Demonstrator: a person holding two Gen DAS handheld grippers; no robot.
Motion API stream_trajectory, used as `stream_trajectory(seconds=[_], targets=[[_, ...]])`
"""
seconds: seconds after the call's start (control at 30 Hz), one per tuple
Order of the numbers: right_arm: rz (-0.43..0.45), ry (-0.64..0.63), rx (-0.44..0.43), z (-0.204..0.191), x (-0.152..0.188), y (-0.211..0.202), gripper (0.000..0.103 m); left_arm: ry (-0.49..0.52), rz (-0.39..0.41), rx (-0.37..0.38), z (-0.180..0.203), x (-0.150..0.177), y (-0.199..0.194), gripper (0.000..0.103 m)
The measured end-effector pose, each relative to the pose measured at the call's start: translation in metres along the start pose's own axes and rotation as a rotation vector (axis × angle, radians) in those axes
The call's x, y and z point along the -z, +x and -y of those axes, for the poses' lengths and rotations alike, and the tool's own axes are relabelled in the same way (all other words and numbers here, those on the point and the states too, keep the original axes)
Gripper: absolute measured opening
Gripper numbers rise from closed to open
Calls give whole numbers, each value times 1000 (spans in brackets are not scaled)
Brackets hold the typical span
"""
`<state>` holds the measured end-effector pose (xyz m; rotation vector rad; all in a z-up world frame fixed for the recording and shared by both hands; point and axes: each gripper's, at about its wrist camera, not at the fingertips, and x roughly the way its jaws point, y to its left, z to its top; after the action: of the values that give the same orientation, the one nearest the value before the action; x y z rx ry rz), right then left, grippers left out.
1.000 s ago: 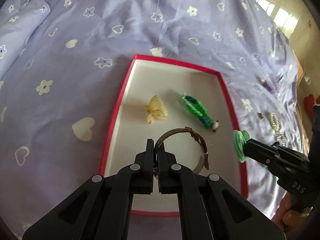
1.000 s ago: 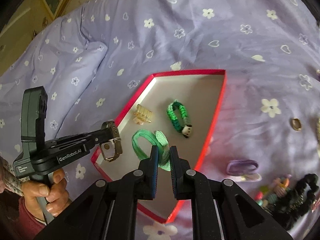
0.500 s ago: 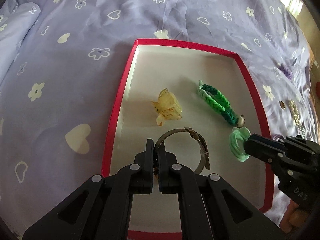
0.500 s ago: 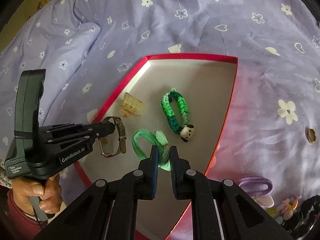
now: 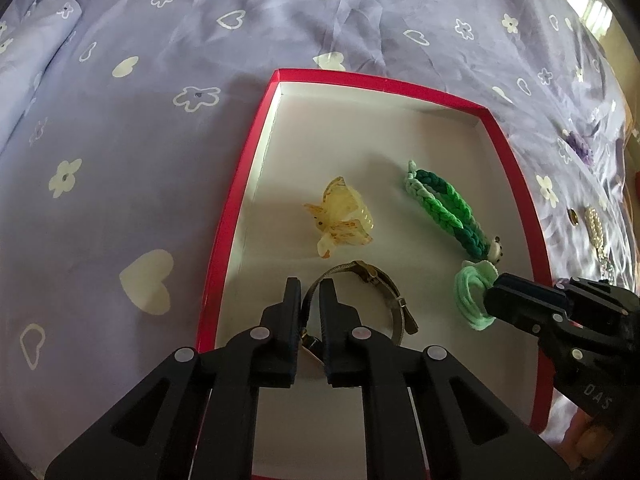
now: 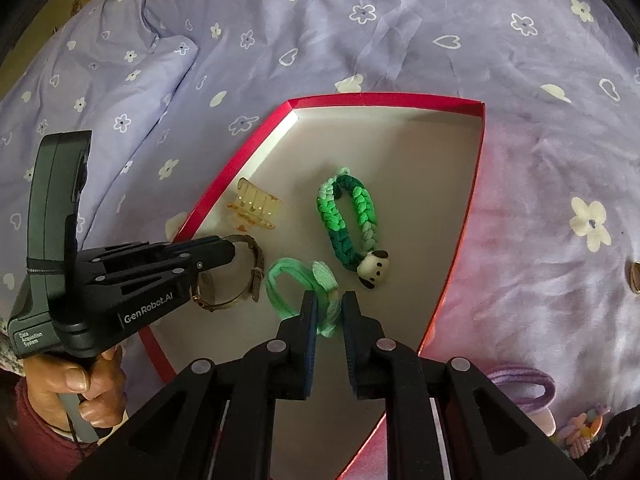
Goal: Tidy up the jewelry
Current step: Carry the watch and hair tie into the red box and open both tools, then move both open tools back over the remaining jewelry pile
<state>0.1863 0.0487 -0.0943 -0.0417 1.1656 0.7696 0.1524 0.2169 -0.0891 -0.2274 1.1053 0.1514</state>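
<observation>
Inside the red-rimmed white cardboard tray (image 5: 516,168) on the lilac flowered bedsheet (image 5: 140,128), our left gripper (image 5: 310,292) is opening its jaws around the brown-strapped wristwatch (image 5: 384,284). Our right gripper (image 6: 329,304) likewise loosens on the mint-green fabric hair tie (image 6: 288,276), both items resting beside the yellow claw clip (image 5: 340,216) and braided green bracelet (image 5: 448,212).

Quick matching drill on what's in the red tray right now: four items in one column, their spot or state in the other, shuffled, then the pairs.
1. watch
2. mint green hair tie
3. yellow hair claw
4. braided green bracelet

A. between the right gripper's opening jaws
B. lying free, has a small dog-face charm
C. between the left gripper's opening jaws
D. lying free near the tray's left wall

Pairs: 1-C, 2-A, 3-D, 4-B
</observation>
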Motion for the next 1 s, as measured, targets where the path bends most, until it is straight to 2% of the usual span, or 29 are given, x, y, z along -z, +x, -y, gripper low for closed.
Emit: stream_trajectory(seconds=[0.2, 0.37, 0.47, 0.6, 0.87, 1.0], targets=[[17, 23, -24, 4, 2, -4, 20, -17, 10, 7, -2, 2, -4, 19], [35, 41, -30, 5, 6, -14, 23, -29, 26, 9, -2, 4, -12, 21], [72, 52, -37, 7, 12, -31, 24, -43, 48, 17, -1, 6, -22, 30], [134, 82, -37, 16, 23, -61, 41, -50, 75, 42, 6, 12, -39, 33], [197, 168, 8, 51, 54, -108, 41, -28, 111, 108, 34, 26, -65, 34], [217, 208, 39, 69, 73, -127, 42, -8, 127, 135, 51, 33, -77, 39]])
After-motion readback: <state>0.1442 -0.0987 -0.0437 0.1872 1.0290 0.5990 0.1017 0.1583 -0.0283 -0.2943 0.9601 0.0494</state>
